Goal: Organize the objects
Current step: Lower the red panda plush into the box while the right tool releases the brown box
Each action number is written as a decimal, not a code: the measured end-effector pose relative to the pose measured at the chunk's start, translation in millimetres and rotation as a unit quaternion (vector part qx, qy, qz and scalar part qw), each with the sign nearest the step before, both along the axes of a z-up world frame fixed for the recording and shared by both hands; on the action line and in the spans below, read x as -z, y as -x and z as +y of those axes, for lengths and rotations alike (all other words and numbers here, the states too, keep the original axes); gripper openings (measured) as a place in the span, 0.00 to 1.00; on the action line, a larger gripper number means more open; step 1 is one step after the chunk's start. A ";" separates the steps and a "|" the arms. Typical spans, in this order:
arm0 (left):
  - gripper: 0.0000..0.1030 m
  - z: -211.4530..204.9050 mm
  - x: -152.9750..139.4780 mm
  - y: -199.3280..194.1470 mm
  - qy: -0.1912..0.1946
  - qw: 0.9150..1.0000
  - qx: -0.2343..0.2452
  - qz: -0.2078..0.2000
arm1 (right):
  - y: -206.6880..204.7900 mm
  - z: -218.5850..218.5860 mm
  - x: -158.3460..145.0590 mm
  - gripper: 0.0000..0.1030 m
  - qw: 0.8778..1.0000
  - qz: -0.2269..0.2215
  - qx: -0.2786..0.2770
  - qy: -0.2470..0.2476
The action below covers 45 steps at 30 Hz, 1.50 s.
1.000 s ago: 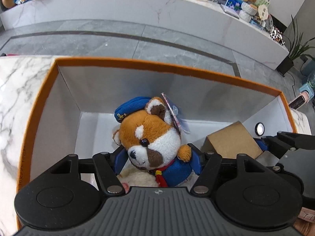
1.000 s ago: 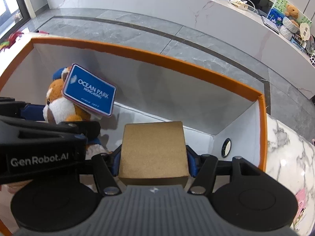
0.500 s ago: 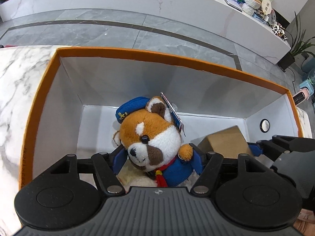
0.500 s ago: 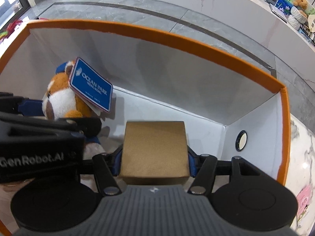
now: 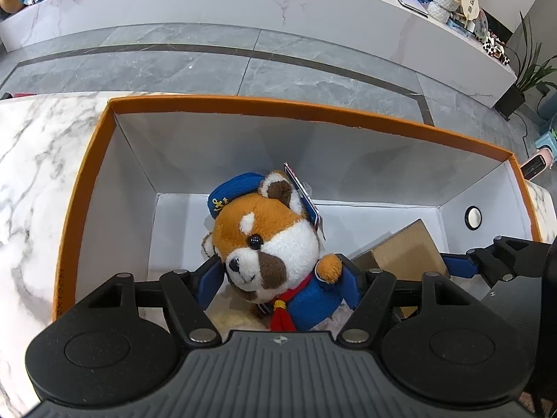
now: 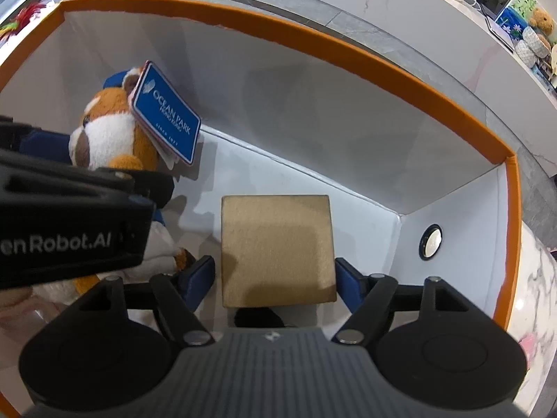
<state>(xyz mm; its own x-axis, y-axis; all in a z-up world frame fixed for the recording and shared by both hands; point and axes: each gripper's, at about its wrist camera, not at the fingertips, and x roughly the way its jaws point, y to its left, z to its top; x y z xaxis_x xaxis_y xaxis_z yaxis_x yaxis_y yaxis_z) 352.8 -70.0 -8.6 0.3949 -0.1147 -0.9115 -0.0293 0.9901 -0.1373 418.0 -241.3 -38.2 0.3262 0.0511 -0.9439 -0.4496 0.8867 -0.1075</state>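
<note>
Both hand-held grippers steeply downward in box (image 5: 264,109)

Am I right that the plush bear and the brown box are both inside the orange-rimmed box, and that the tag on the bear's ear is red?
Not quite: the tag is blue, as the right wrist view shows. The bear and the brown box are indeed both inside the orange-rimmed box.
</note>
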 end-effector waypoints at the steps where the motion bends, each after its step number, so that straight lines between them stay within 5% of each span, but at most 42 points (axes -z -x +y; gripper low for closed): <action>1: 0.76 0.6 -0.9 0.7 0.001 1.000 0.000 -0.001 | 0.7 -0.1 -2.2 0.74 1.000 -0.004 -0.001 0.001; 32: 0.76 -8.0 -63.0 33.9 -0.008 0.997 0.019 -0.069 | 70.9 -2.4 -73.8 0.80 0.998 -0.059 -0.010 -0.016; 45: 0.76 -4.9 -118.7 96.4 -0.042 0.992 0.033 -0.117 | 134.5 -9.2 -120.6 0.84 0.995 -0.099 -0.003 -0.032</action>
<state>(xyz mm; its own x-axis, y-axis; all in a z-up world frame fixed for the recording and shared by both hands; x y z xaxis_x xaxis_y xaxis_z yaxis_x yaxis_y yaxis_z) 256.5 -74.9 110.1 0.5910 -0.0754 -0.8031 0.0595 0.9970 -0.0498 283.5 -250.5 82.4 0.5049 0.1121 -0.8558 -0.4312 0.8917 -0.1376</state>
